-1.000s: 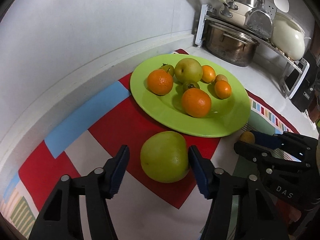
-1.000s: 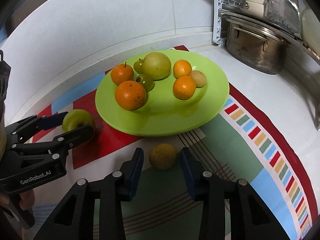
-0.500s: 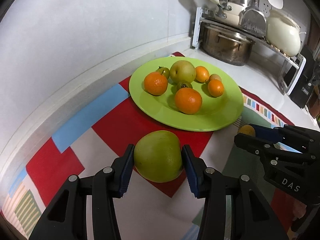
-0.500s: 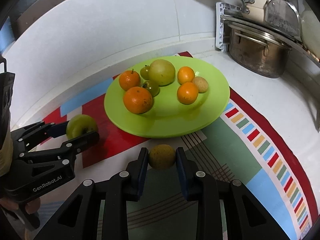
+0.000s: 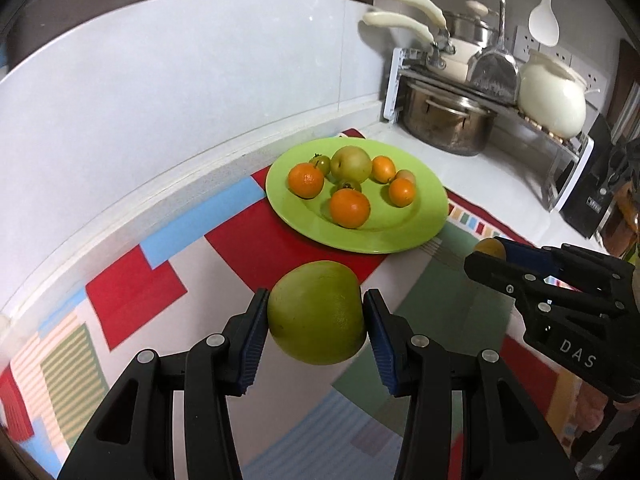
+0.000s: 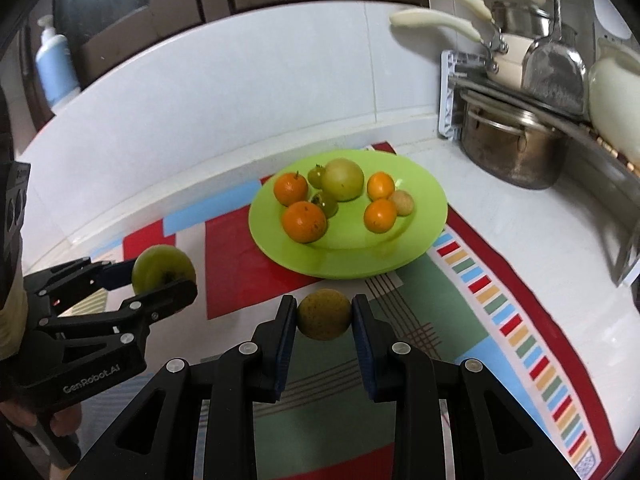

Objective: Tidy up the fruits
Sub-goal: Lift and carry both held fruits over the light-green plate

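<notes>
My left gripper (image 5: 316,322) is shut on a big green apple (image 5: 318,310) and holds it above the colourful mat; it also shows in the right wrist view (image 6: 162,266). My right gripper (image 6: 324,316) is shut on a small yellow-brown fruit (image 6: 324,312), lifted off the mat in front of the plate; it shows at the right of the left wrist view (image 5: 490,246). A green plate (image 5: 416,232) beyond both grippers holds several oranges, small green fruits and a pale green apple (image 5: 351,164).
A patterned mat (image 6: 496,312) covers the white counter. A steel pot (image 5: 444,122), a white pot (image 5: 550,102) and pans sit on a rack at the back right. A white wall runs behind the plate. A blue soap bottle (image 6: 56,68) stands far left.
Both grippers closed on their fruits, then lifted them off the mat and drew back; the plate looks smaller and farther away.
</notes>
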